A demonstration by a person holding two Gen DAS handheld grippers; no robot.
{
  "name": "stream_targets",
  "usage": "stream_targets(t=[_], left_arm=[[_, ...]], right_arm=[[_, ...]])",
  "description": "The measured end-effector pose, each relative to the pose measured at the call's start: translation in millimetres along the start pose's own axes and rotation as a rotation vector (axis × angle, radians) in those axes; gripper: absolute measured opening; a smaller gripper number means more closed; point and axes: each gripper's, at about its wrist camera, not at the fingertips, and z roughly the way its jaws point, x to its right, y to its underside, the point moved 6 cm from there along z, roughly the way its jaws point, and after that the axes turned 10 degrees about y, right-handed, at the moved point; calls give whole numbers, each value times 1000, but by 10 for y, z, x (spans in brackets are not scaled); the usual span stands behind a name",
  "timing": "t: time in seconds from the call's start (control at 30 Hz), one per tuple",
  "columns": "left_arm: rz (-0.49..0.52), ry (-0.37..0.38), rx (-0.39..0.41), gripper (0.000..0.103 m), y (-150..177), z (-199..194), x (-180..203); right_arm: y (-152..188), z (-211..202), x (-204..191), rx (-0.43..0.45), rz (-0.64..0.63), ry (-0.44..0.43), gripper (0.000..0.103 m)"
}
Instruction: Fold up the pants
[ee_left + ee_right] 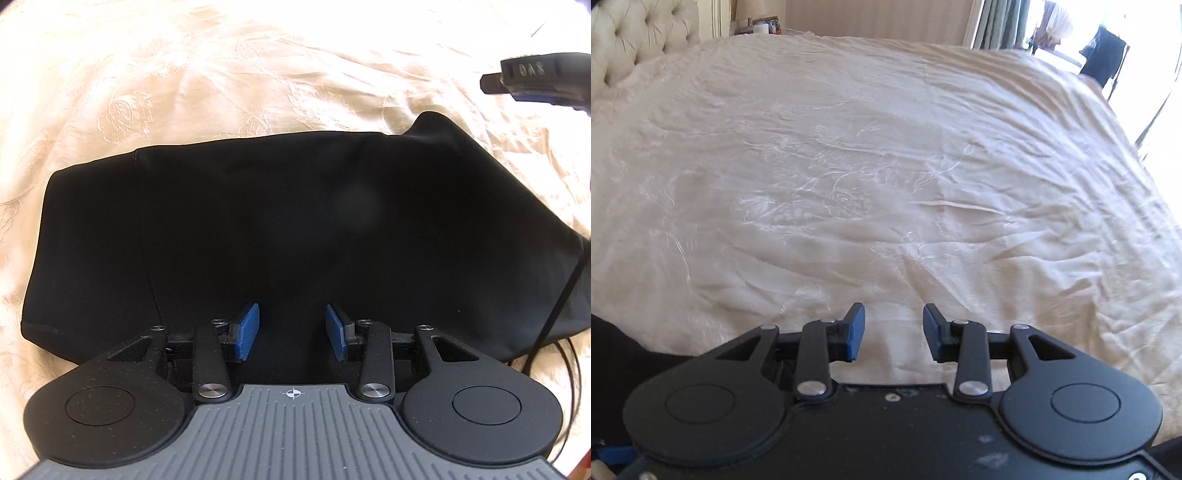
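Black pants lie folded into a wide flat block on the cream bedspread. My left gripper hovers over the near edge of the pants, its blue pads apart and nothing between them. My right gripper is open and empty above bare bedspread; it also shows in the left wrist view at the upper right, beyond the pants' raised corner. A sliver of the pants shows at the lower left of the right wrist view.
A black cable runs down the right side over the pants' edge. A tufted headboard stands at the far left. Curtains and a bright window are at the far right, past the bed's edge.
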Motion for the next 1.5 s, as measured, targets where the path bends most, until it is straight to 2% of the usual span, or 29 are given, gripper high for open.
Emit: stream_targets(t=[0.07, 0.13, 0.17, 0.23, 0.3, 0.4, 0.5, 0.57, 0.63, 0.73, 0.8, 1.07, 1.17, 1.4, 1.5], left_arm=[[-2, 1, 1, 39, -8, -13, -5], [3, 0, 4, 39, -17, -33, -1], [5, -1, 9, 39, -12, -40, -1], [4, 1, 16, 39, -7, -65, 2], [-1, 5, 25, 39, 10, -84, -13], [4, 7, 46, 39, 21, -148, -23], [11, 3, 65, 39, 41, -228, -21], [8, 5, 73, 39, 63, -276, -20], [8, 2, 87, 39, 89, -326, -16], [7, -1, 106, 39, 126, -386, 1], [14, -1, 109, 39, 157, -400, 33], [116, -29, 105, 39, 240, -372, 382], [119, -43, 113, 39, 290, -381, 601], [128, -90, 99, 39, 329, -235, 1399], [139, -78, 99, 39, 335, -146, 1867]], right_arm=[[113, -121, -99, -12, -25, -68, 35], [255, -150, -223, -93, -38, -178, 32], [305, -157, -273, -114, -45, -204, 27], [394, -152, -395, -129, -83, -195, 26], [433, -85, -451, -151, -108, -194, 8], [413, 167, -467, -191, -84, -152, 4], [345, 451, -377, -252, -32, -96, 4], [268, 521, -269, -254, 9, -74, 6], [200, 468, -135, -254, 77, -99, 8], [160, 241, 80, -204, 153, -126, 11], [222, 77, 235, -189, 184, -132, 18], [933, -352, 867, -236, 313, -113, 25], [1231, -423, 1148, -269, 364, -111, 27], [1751, -378, 2032, -292, 458, -83, 29], [1945, -452, 2558, -268, 484, -65, 30]])
